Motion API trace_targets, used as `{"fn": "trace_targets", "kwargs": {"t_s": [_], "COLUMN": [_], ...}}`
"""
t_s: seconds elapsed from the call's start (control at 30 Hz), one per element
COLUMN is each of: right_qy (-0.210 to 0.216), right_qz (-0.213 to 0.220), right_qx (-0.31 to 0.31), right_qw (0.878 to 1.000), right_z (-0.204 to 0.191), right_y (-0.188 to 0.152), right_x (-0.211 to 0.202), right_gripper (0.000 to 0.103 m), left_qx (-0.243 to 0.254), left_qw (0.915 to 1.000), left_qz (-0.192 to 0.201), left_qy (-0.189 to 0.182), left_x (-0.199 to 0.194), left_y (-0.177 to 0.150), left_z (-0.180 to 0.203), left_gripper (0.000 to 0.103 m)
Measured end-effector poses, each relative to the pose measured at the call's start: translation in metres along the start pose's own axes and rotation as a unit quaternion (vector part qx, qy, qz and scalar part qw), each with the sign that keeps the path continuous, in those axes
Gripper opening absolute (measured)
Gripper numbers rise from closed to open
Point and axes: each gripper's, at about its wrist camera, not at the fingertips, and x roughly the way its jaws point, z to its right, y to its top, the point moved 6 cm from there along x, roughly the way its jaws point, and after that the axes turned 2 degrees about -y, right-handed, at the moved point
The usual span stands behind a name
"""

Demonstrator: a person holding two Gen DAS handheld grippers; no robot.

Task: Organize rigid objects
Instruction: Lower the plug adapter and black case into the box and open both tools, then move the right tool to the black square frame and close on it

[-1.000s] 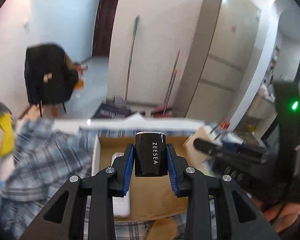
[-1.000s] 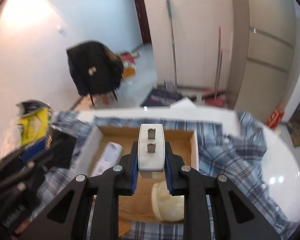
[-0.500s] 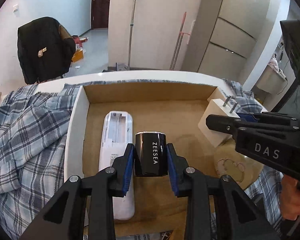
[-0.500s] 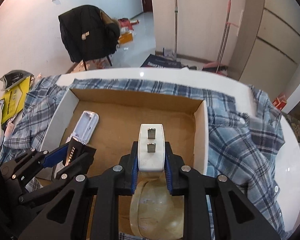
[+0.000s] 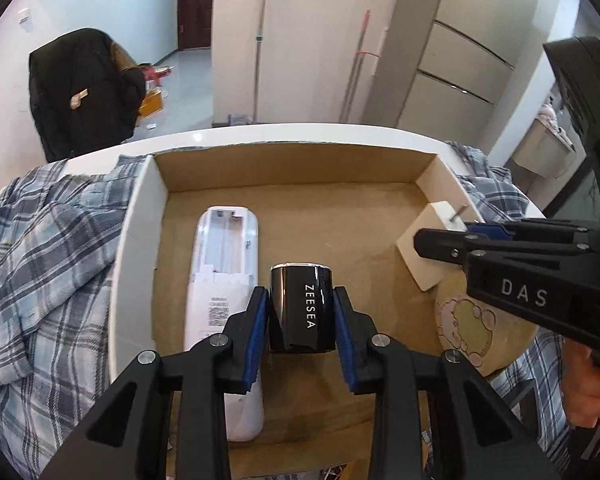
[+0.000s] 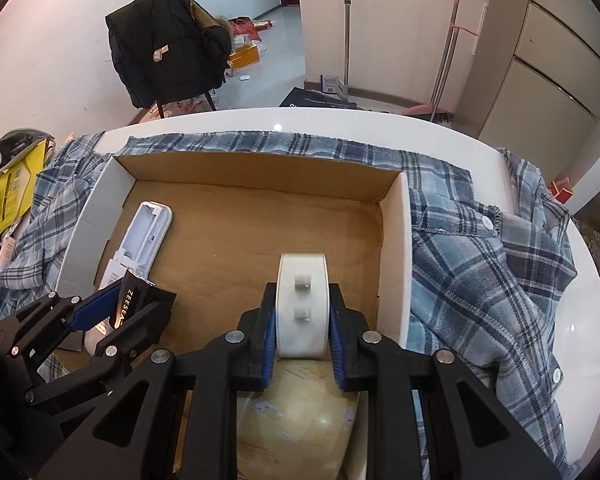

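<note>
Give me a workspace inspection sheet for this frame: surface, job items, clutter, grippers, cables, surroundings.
Surface: white table draped with plaid shirt; open cardboard box on top.
Job's things: white remote lying battery bay up in the box; beige bowl at the box's near right.
Clutter: yellow package at the table's left edge.
Grippers: left gripper shut on black ZEESEA container; right gripper shut on white plug adapter, both over the box.
Cables: nothing seen.
Surroundings: chair with black jacket, mop, cabinets.

I've brought both grippers down into the box (image 5: pixel 428 168): the black case (image 5: pixel 302 307) now sits lower beside the remote (image 5: pixel 224 280), the plug (image 6: pixel 302 304) nearer the floor.
</note>
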Motion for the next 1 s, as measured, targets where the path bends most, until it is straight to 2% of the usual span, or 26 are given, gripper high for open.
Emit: {"fn": "trace_targets", "kwargs": {"t_s": [0.07, 0.1, 0.13, 0.2, 0.3, 0.37, 0.47, 0.63, 0.7, 0.73, 0.9, 0.93, 0.97, 1.0], "right_qy": [0.0, 0.0, -0.001, -0.005, -0.002, -0.003, -0.02, -0.006, -0.012, -0.014, 0.001, 0.007, 0.016, 0.023], "right_qz": [0.003, 0.003, 0.006, 0.019, 0.042, 0.061, 0.101, 0.17, 0.191, 0.198, 0.233, 0.24, 0.248, 0.255], "right_qx": [-0.007, -0.009, -0.009, -0.004, -0.005, -0.01, -0.004, -0.001, -0.005, -0.01, -0.026, -0.02, -0.009, 0.002], "right_qw": [1.0, 1.0, 1.0, 1.0, 0.999, 0.998, 0.995, 0.986, 0.982, 0.98, 0.972, 0.971, 0.969, 0.967], "right_z": [-0.001, -0.001, -0.001, 0.0, 0.001, 0.002, 0.006, 0.007, 0.006, 0.005, -0.003, -0.003, -0.003, -0.002], "right_y": [0.001, 0.001, 0.001, 0.003, 0.005, 0.007, 0.009, -0.003, -0.015, -0.022, -0.062, -0.069, -0.077, -0.084], "right_x": [-0.001, -0.001, -0.002, -0.008, -0.028, -0.046, -0.082, -0.154, -0.178, -0.189, -0.23, -0.237, -0.245, -0.249], "right_gripper": [0.024, 0.031, 0.04, 0.049, 0.049, 0.049, 0.049, 0.059, 0.061, 0.061, 0.061, 0.062, 0.062, 0.064], "left_qx": [0.009, 0.009, 0.007, -0.002, 0.011, 0.019, 0.019, 0.028, 0.035, 0.038, 0.048, 0.045, 0.042, 0.039], "left_qw": [1.0, 0.9999, 0.9999, 1.0, 0.9973, 0.9941, 0.9896, 0.9721, 0.9614, 0.9568, 0.9409, 0.9363, 0.932, 0.9281], "left_qz": [-0.001, -0.005, -0.007, -0.001, 0.066, 0.098, 0.139, 0.232, 0.273, 0.288, 0.333, 0.346, 0.358, 0.369], "left_qy": [-0.005, -0.002, 0.002, -0.004, 0.029, 0.041, 0.028, 0.024, 0.009, 0.013, 0.036, 0.036, 0.036, 0.036], "left_x": [0.001, 0.002, 0.001, -0.007, -0.04, -0.061, -0.094, -0.17, -0.204, -0.22, -0.271, -0.281, -0.29, -0.298], "left_y": [-0.001, -0.002, -0.001, 0.001, 0.013, 0.02, 0.029, 0.035, 0.028, 0.024, -0.001, -0.007, -0.013, -0.02], "left_z": [0.004, 0.004, 0.004, 0.004, 0.008, 0.011, 0.017, 0.032, 0.037, 0.04, 0.047, 0.048, 0.048, 0.049], "left_gripper": [0.034, 0.038, 0.045, 0.06, 0.073, 0.075, 0.075, 0.076, 0.093, 0.095, 0.096, 0.097, 0.103, 0.103]}}
